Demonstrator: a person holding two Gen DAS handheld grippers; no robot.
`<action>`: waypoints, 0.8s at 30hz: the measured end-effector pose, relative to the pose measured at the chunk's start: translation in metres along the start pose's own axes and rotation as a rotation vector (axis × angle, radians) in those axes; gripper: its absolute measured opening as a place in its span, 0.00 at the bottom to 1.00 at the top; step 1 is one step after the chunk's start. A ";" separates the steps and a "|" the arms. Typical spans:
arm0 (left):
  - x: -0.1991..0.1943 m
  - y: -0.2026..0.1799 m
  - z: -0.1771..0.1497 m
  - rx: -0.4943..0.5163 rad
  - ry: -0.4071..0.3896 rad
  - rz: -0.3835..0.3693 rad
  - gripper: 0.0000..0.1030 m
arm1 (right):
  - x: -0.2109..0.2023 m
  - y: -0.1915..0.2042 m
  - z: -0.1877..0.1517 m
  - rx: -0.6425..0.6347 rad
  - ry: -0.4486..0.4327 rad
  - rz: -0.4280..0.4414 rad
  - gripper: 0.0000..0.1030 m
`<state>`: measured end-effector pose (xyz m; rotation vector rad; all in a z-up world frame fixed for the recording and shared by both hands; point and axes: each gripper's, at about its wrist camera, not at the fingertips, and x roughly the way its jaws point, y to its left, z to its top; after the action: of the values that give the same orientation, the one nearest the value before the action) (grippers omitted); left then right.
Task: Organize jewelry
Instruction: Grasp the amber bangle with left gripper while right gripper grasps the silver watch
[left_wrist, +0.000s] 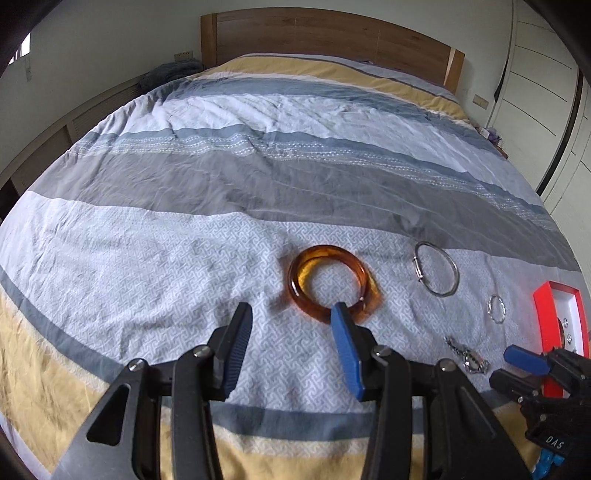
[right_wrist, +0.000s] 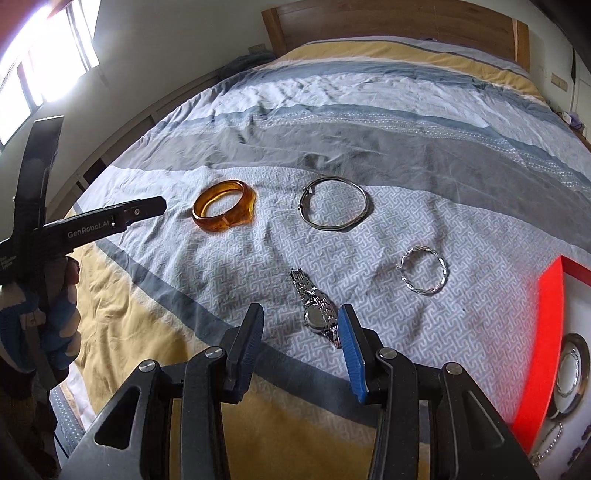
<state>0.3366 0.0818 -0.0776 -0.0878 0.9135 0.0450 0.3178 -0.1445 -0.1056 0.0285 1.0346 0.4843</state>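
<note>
Several pieces of jewelry lie on a striped bedspread (left_wrist: 166, 258). An amber bangle (left_wrist: 297, 284) sits just beyond my left gripper (left_wrist: 291, 314), which hangs open over the cover with nothing between its fingers. To the right lie a thin silver bangle (left_wrist: 419, 277), a small twisted silver bracelet (left_wrist: 489, 306) and a silver watch (left_wrist: 467, 356). In the right wrist view the watch (right_wrist: 317, 315) lies just beyond my right gripper (right_wrist: 301, 312), which is open and not touching it. The amber bangle (right_wrist: 242, 218), silver bangle (right_wrist: 366, 205) and twisted bracelet (right_wrist: 424, 291) lie farther off.
A red jewelry box (right_wrist: 546, 332) with a white inside stands open at the right, holding a silver ring-shaped piece (right_wrist: 570, 373) and a chain. A gloved hand (right_wrist: 55, 314) holds the left gripper. A wooden headboard (left_wrist: 314, 33) closes the far end of the bed.
</note>
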 end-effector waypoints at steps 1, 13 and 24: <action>0.008 -0.002 0.003 0.001 0.005 0.001 0.41 | 0.005 -0.001 0.001 -0.002 0.003 0.001 0.41; 0.076 -0.007 0.006 -0.013 0.066 0.044 0.41 | 0.048 -0.009 0.000 -0.042 0.034 0.006 0.41; 0.086 -0.017 -0.002 0.013 -0.001 0.113 0.41 | 0.051 -0.007 -0.007 -0.073 0.001 -0.015 0.39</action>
<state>0.3892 0.0647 -0.1459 -0.0244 0.9174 0.1439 0.3361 -0.1321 -0.1526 -0.0446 1.0165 0.5081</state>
